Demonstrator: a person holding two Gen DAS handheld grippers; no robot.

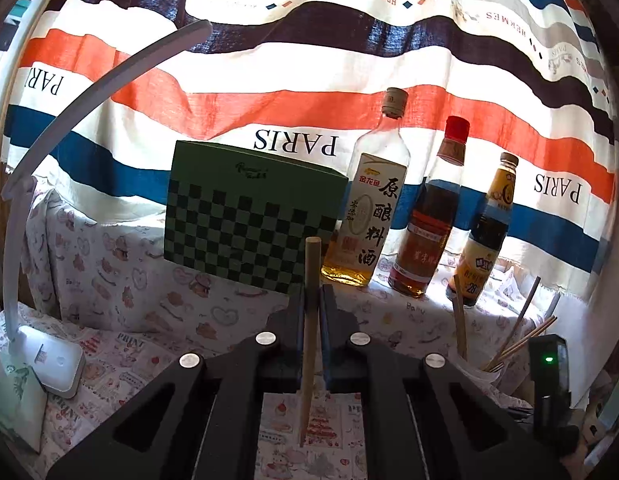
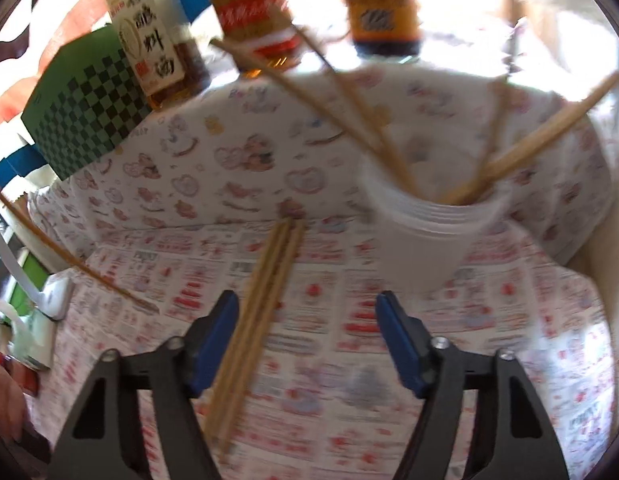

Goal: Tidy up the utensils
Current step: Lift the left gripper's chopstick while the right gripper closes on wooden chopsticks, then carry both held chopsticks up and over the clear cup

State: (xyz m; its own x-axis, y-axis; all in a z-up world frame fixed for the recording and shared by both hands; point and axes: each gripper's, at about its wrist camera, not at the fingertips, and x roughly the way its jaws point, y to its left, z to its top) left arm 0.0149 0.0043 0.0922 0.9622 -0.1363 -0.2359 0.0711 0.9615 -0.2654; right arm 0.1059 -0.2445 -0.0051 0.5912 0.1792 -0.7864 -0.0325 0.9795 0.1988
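Nearest the left wrist camera, the left tongs [image 1: 310,300] are clamped on a single pale wooden chopstick [image 1: 309,320], which stands nearly upright between the black fingers, its blunt end poking above them and its thin end hanging over the tabletop [image 1: 149,320] with its pink-and-red printed cloth. Behind it stand a green checkered cardboard box [image 1: 249,220], a clear glass bottle of amber cooking wine with a white label [image 1: 369,208], a red-capped bottle of dark sauce [image 1: 429,220] and a yellow-labelled dark bottle [image 1: 489,232], all in front of a striped hanging cloth printed PARIS [image 1: 293,112]. A white desk lamp with a curved arm [image 1: 49,360] sits at the left. At the right edge, a translucent white plastic cup [image 2: 429,232] holds several chopsticks [image 2: 529,148] leaning outwards. In the blurred right wrist view, the right tongs [image 2: 307,344] stand apart, their blue pads [image 2: 213,344] pressing on nothing; a bundle of wooden chopsticks lying on the cloth [image 2: 265,292] runs just beside the left-hand pad, though whether it touches it I cannot tell. The cup stands just beyond the tongs, to the right.
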